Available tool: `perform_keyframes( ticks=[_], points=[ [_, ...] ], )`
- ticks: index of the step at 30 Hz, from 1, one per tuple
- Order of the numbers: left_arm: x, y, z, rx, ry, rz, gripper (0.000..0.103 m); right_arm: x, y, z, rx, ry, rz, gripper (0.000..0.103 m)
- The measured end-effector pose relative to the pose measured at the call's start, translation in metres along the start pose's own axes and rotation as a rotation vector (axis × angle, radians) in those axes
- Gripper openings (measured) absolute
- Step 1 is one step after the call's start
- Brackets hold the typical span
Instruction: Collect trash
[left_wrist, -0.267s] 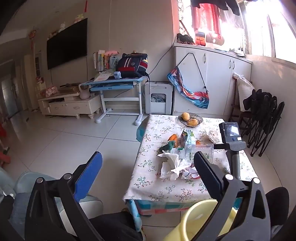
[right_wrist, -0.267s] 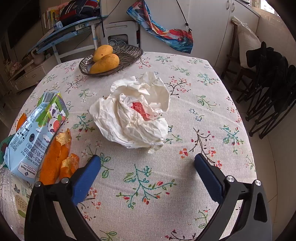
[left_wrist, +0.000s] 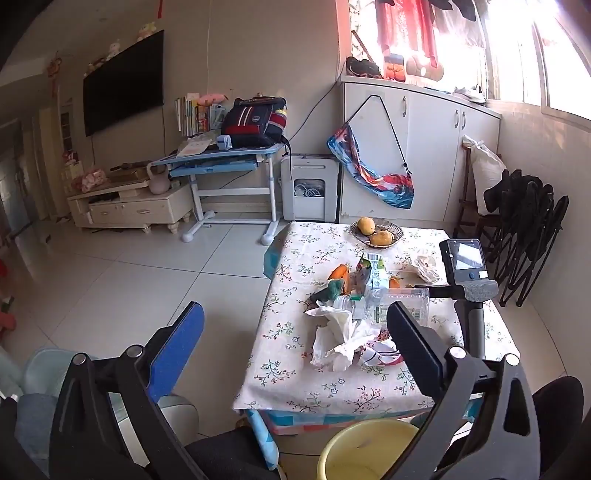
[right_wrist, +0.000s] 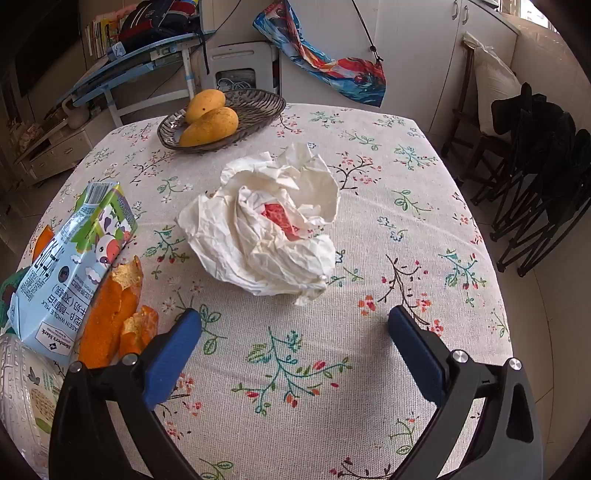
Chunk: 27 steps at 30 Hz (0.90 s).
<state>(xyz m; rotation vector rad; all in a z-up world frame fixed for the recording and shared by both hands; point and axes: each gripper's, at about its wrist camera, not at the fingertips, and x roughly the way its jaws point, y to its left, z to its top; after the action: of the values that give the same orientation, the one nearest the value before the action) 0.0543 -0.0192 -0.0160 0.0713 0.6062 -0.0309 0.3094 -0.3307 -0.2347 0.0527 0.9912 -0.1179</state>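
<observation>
We've got the right gripper (right_wrist: 293, 326) low over the table (right_wrist: 424, 155), jaws spread wide w/ nothing between them. Straight ahead is the crumpled white paper wad (right_wrist: 266, 229), all creases and folds, w/ a red scrap showing in its hollow (can't tell what that bit is). To its left a squashed milk carton (right_wrist: 74, 266) w/ glossy printed card leans over rough orange peel (right_wrist: 110, 310), and a ribbed clear plastic bottle (right_wrist: 22, 387) sits at the edge. Farther back, two smooth mangoes (right_wrist: 208, 118) lie in a woven oval dish (right_wrist: 258, 107).

Left gripper (left_wrist: 295, 336) hangs off the table's near end, jaws wide apart and empty too, above a round yellow bucket (left_wrist: 354, 446). The floral tablecloth (left_wrist: 295, 369) looks like coarse fabric.
</observation>
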Motion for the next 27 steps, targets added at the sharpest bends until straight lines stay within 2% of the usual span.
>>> perform_keyframes(
  ticks=[1,6,11,27],
  points=[
    [0.002,-0.003,-0.003,0.004,-0.027,-0.002,0.096,0.0,0.0,0.0,0.0,0.0,0.0,0.096],
    [0.031,-0.015,0.001,0.004,-0.032,-0.02,0.096,0.0,0.0,0.0,0.0,0.0,0.0,0.096],
    [0.059,-0.031,0.002,0.011,-0.008,-0.031,0.096,0.0,0.0,0.0,0.0,0.0,0.0,0.096],
    [0.109,-0.056,-0.005,0.025,0.048,-0.062,0.096,0.0,0.0,0.0,0.0,0.0,0.0,0.096]
  ],
)
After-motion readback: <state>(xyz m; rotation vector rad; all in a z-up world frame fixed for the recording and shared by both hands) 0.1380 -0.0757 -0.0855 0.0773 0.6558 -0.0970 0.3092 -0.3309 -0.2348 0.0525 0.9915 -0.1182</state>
